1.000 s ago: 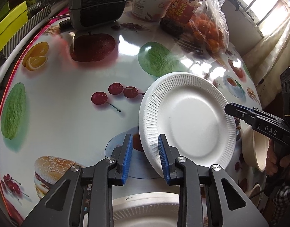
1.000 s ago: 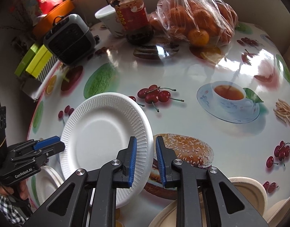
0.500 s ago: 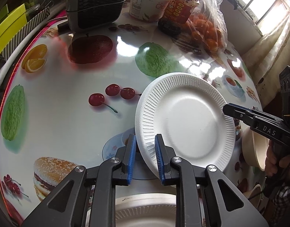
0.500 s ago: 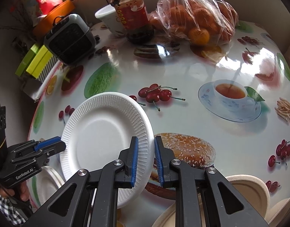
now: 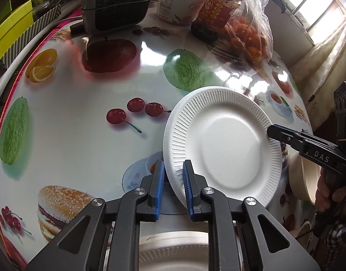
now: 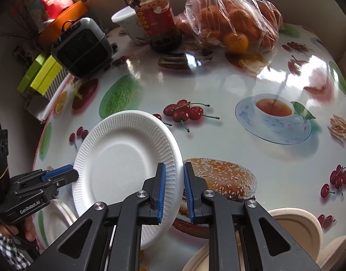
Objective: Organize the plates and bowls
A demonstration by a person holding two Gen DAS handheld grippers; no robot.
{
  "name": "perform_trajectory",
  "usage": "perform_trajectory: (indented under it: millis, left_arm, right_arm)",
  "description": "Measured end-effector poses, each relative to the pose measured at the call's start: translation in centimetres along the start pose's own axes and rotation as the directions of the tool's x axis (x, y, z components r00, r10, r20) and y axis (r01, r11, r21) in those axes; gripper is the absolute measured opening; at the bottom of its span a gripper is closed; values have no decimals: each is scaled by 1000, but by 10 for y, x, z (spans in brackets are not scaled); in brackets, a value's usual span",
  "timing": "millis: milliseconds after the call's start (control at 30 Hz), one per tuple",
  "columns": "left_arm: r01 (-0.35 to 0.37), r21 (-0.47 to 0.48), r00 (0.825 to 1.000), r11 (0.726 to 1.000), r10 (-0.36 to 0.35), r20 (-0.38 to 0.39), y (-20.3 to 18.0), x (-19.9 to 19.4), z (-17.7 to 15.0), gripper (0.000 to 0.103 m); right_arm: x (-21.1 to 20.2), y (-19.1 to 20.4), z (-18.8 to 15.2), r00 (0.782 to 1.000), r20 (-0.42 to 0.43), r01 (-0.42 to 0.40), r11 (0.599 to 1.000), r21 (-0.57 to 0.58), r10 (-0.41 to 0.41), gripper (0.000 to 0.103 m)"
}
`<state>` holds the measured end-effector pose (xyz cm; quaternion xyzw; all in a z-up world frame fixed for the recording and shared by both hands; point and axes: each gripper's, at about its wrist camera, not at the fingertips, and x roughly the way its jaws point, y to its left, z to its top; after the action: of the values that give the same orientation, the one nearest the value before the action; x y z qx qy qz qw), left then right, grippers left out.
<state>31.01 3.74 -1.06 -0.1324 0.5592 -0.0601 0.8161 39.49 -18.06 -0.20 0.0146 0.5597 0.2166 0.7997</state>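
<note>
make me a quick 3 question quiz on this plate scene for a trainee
1. True or false: both grippers pinch the rim of the same white plate.
2. What sits in the clear plastic bag at the far side of the table? A) oranges B) plates C) cherries
3. Fill in: directly below the left gripper, near the table's edge, lies another white ____.

Key
1. True: the left gripper and the right gripper are each shut on opposite edges of the plate's rim.
2. A
3. plate; this second plate lies flat under the left gripper.
</note>
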Motion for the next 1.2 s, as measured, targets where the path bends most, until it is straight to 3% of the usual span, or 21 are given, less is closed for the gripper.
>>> perform_trajectory:
  millis: [1200]
  left_arm:
    - [4,19,997,1000,-5,76,-7,-31,-8,17]
  right_arm:
    - [-25,6,-13,999,31,-19,999,35,18,16]
